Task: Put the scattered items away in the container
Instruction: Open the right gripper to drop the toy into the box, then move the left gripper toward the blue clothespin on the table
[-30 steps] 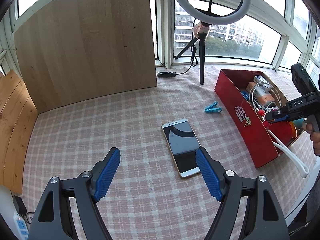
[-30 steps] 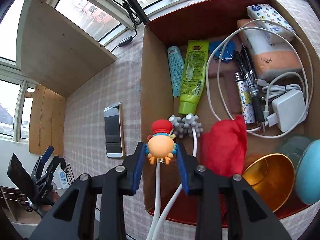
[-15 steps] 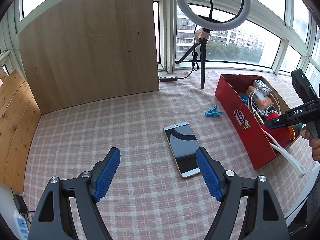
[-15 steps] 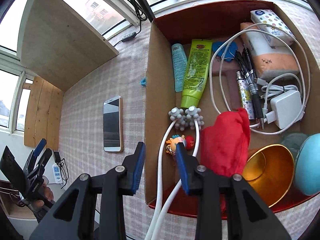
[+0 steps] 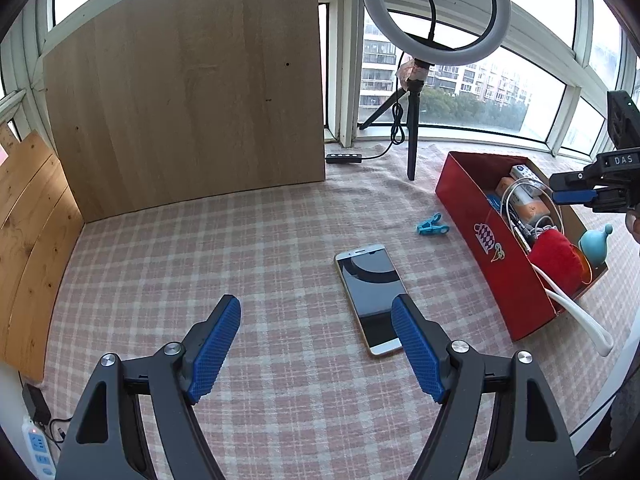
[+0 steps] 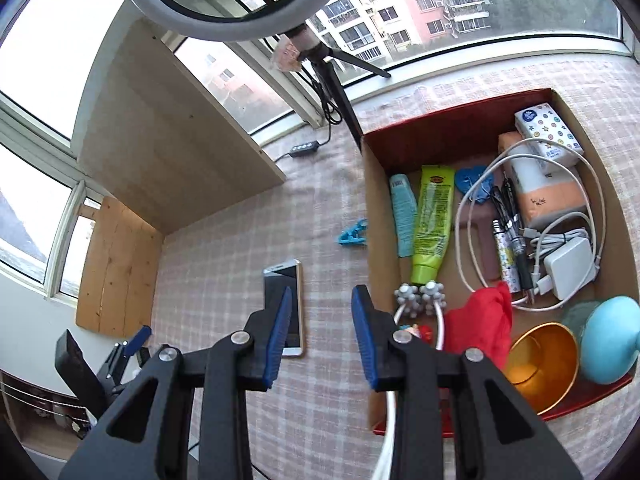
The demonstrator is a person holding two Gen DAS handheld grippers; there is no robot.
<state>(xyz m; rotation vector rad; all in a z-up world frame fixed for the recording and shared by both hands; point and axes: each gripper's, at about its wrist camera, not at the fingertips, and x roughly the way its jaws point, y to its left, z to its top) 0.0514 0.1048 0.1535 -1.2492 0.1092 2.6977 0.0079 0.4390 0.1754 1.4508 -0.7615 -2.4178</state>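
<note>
1. Left wrist view: the left gripper (image 5: 316, 340) hangs over the checked cloth on the bench (image 5: 248, 256) with its blue fingers (image 5: 214, 350) spread wide and nothing between them; a gold-edged phone (image 5: 368, 300) lies flat on the cloth just ahead of the right-hand finger, not touched; a little turquoise clip (image 5: 431, 225) sits further back, between the phone and the red box (image 5: 486, 252); the box is pretty packed already, with cables, a red cloth pouch (image 5: 558, 258) and a light blue round thing (image 5: 596, 242) showing over its rim; a white looped massager handle (image 5: 580, 318) sticks out over the near end; the right gripper (image 5: 570, 192) floats above the box at the frame edge.

2. Right wrist view: the right gripper (image 6: 320, 330) is above the cloth just left of the box wall (image 6: 378, 216); fingers (image 6: 276, 336) partly open, gripping nothing; the phone (image 6: 285, 304) shows partly behind the left finger, lying well below it; the clip (image 6: 353, 233) is right beside the box's outer wall; inside are a green tube (image 6: 432, 220), a white charger (image 6: 570, 266) with cable, pens, tissue packs and a gold cup (image 6: 540, 364); the left gripper (image 6: 128, 348) is down in the lower left corner.
</note>
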